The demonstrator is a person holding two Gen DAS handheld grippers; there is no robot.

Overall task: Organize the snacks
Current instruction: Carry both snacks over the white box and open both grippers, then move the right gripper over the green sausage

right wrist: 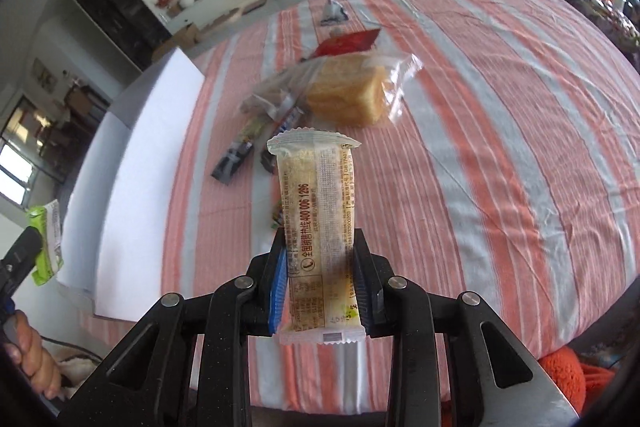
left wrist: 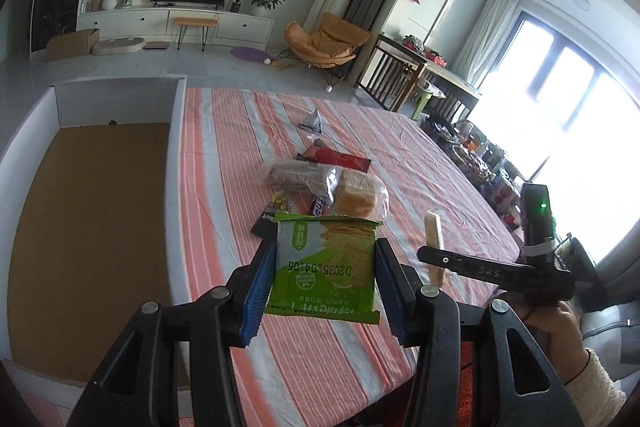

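My left gripper (left wrist: 324, 287) is shut on a green cracker packet (left wrist: 326, 267) and holds it above the striped table, beside the white box (left wrist: 116, 95). My right gripper (right wrist: 320, 287) is shut on a long clear snack bar packet (right wrist: 316, 227), held upright over the table. The bar packet also shows in the left wrist view (left wrist: 434, 239), and the green packet in the right wrist view (right wrist: 46, 239). More snacks lie ahead in a pile: a wrapped bread loaf (left wrist: 356, 197) (right wrist: 348, 99), a clear biscuit pack (left wrist: 296, 179), a red packet (left wrist: 340, 159) (right wrist: 348, 43) and dark bars (right wrist: 236, 159).
The white box with a brown cardboard floor (left wrist: 88, 227) stands left of the table; its wall shows in the right wrist view (right wrist: 132, 187). A small silvery packet (left wrist: 312, 123) (right wrist: 332, 9) lies farther back. The striped cloth (right wrist: 500, 147) covers the table.
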